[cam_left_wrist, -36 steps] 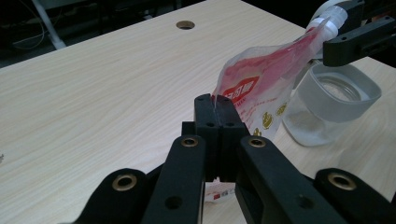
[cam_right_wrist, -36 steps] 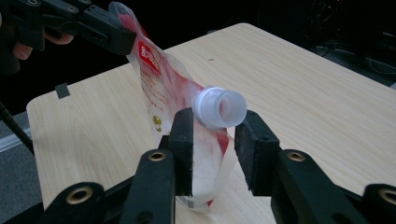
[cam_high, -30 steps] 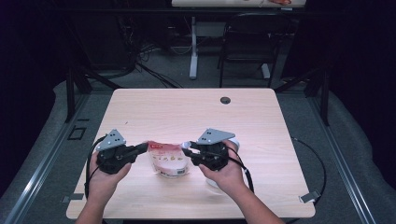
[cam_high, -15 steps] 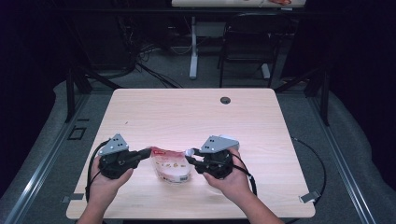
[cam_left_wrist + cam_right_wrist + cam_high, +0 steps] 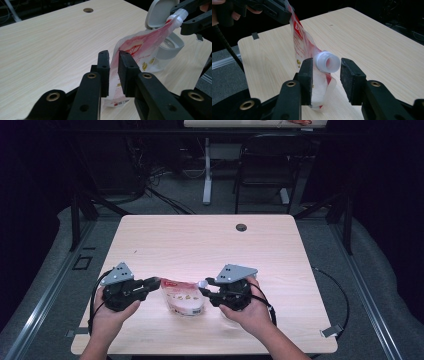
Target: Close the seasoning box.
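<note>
- The spouted refill pouch, red and white with small gold marks on a clear lower part, lies slung between the two grippers over the near half of the wooden table, at about 6 o'clock from the table's middle in the high view.
- The left gripper sits at 9 o'clock of the pouch. In the left gripper view its jaws stand narrow, one on each side of the pouch's flat bottom edge. They have just been opening: a thin gap shows beside the left pad, while the film lies against the right pad, so I cannot tell whether the pads press on it.
- The right gripper sits at 3 o'clock of the pouch, with the person's right hand around its body.
- In the right gripper view its jaws stand moderately wide and have just been opening. The white spout lies between them, near the left pad, with a clear gap to the right pad; it does not look clamped.
- The spout's mouth is open and faces the camera, toward 4 o'clock in that view.
- A round container with a grey flip lid raised stands just behind the pouch in the left gripper view, at 2 o'clock of the jaws, its threaded collar partly hidden by the pouch.
- The table's cable hole lies at 12 o'clock of the right gripper, well apart from it, near the far edge.
- The person's left hand grips the left gripper's body at the table's near left corner.
</note>
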`<action>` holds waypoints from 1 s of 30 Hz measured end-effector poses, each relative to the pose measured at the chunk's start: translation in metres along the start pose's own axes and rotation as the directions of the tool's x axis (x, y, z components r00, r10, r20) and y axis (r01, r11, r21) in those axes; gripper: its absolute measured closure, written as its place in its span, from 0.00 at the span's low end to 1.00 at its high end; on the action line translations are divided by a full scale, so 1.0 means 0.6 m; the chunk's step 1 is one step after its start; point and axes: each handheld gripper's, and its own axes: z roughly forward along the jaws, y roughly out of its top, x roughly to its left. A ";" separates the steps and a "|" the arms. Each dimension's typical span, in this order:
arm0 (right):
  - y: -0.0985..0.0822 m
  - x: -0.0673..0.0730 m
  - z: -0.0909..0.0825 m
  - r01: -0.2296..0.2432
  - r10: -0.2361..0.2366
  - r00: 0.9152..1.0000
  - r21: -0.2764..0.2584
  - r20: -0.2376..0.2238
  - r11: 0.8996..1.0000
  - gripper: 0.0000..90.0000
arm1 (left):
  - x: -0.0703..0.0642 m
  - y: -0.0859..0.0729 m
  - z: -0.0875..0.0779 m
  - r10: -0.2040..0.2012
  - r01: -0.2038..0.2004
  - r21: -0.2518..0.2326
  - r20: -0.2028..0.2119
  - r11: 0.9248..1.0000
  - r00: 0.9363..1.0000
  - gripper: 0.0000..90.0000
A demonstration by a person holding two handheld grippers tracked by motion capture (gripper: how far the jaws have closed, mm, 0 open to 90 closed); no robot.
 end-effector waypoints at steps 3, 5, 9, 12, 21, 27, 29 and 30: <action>0.007 0.000 -0.008 0.009 -0.009 1.000 -0.004 0.000 1.000 0.69 | 0.001 0.002 -0.006 -0.006 0.006 -0.005 0.001 1.000 1.000 0.84; 0.012 0.001 -0.013 0.020 -0.020 1.000 -0.007 0.000 1.000 0.67 | 0.002 0.004 -0.011 -0.013 0.013 -0.016 0.005 1.000 1.000 0.82; 0.023 0.002 -0.018 0.041 -0.041 0.999 -0.011 0.009 0.999 0.66 | 0.003 0.006 -0.016 -0.013 0.013 -0.013 0.000 1.000 1.000 0.79; 0.031 0.002 -0.019 0.056 -0.056 0.998 -0.006 0.007 0.998 0.65 | 0.003 0.006 -0.019 -0.013 0.013 -0.015 -0.005 1.000 1.000 0.78; 0.058 0.003 -0.014 0.080 -0.080 0.997 0.020 -0.018 0.997 0.66 | 0.007 0.006 -0.024 -0.003 0.003 -0.019 -0.012 1.000 1.000 0.76; 0.078 0.003 -0.005 0.096 -0.095 0.995 0.039 -0.029 0.995 0.67 | 0.011 0.005 -0.026 -0.008 0.008 -0.026 -0.010 1.000 1.000 0.73; 0.083 0.003 -0.001 0.107 -0.106 0.994 0.053 -0.030 0.993 0.67 | 0.012 0.005 -0.027 -0.012 0.012 -0.033 -0.002 0.999 1.000 0.73; 0.085 0.004 0.001 0.109 -0.107 0.994 0.057 -0.032 0.992 0.67 | 0.012 0.005 -0.028 -0.013 0.013 -0.031 -0.004 0.999 1.000 0.73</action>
